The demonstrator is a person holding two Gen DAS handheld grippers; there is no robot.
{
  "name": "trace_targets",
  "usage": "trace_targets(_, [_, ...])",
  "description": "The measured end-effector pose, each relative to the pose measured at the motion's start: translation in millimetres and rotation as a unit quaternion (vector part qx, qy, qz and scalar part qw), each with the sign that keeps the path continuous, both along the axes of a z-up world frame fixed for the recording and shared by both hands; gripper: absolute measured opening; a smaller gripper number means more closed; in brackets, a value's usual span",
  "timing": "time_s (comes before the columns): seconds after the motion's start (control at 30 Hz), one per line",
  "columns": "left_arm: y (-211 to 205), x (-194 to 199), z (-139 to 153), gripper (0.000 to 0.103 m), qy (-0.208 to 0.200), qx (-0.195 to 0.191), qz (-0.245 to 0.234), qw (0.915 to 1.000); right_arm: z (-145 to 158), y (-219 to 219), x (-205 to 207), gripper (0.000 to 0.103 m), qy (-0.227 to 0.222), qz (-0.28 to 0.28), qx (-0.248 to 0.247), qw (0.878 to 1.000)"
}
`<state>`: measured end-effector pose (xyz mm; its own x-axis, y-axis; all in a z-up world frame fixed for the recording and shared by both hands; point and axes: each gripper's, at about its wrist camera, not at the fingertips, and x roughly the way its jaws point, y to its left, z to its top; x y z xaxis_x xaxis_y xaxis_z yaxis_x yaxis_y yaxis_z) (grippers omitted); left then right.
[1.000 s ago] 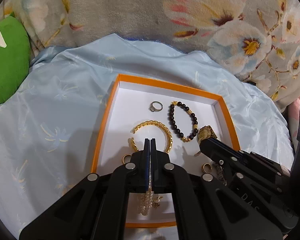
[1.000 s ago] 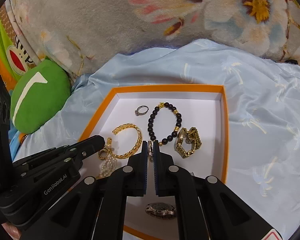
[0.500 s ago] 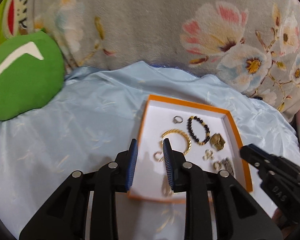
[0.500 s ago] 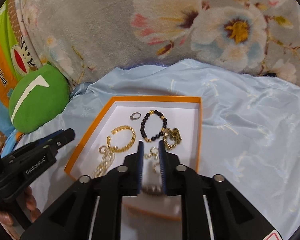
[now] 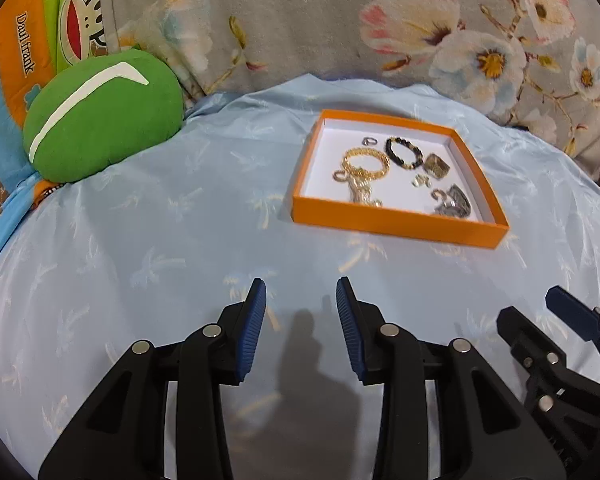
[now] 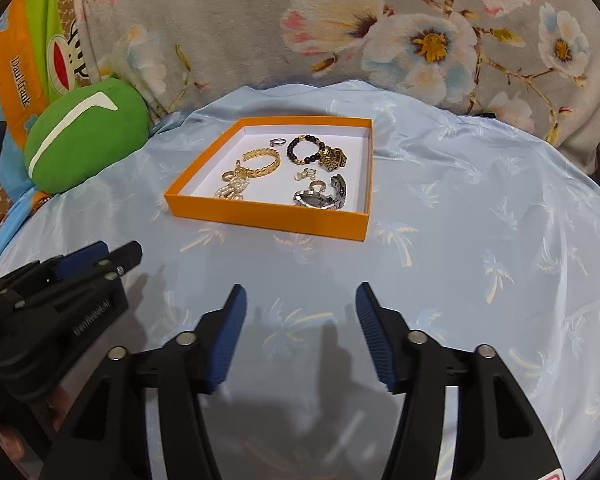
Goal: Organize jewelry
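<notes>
Jewelry [image 6: 288,170] lies in the orange box [image 6: 266,216], well ahead of our left gripper [image 5: 300,304] and right gripper [image 6: 300,306]; we hold both jaws spread wide, empty, over the blue sheet [image 6: 460,240].

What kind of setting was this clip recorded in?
Most likely a bed in a home bedroom. A wrinkled light-blue sheet serves as the work surface, a floral blanket is bunched behind it, and a green plush cushion lies beside the orange jewelry box.
</notes>
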<state>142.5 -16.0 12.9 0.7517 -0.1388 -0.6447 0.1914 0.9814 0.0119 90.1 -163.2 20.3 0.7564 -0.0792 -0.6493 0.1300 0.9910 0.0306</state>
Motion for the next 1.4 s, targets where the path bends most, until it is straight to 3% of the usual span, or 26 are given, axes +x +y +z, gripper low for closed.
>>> trace_targets(0.23, [-8, -8, -10, 0.039, 0.029, 0.005, 0.000, 0.9996, -6, -1, -7, 0.070, 0.016, -0.022, -0.003, 1.000])
trace_targets(0.37, [-9, -9, -11, 0.048, 0.028, 0.021, 0.014, 0.9993, -11, -1, -9, 0.070, 0.035, -0.035, -0.005, 0.999])
trace_targets(0.57, [-14, -13, -12, 0.050, 0.024, 0.043, 0.020, 0.9986, -14, -2, -13, 0.071, 0.043, -0.049, -0.009, 0.998])
trace_targets(0.77, [-10, -16, -12, 0.059, 0.026, 0.041, 0.035, 0.9982, -12, 0, -17, 0.074, 0.040, -0.053, -0.016, 0.998])
trace_targets(1.4, [-10, -15, -14, 0.064, 0.028, 0.056, 0.053, 0.9966, -13, 0, -16, 0.074, 0.046, -0.053, -0.016, 0.997])
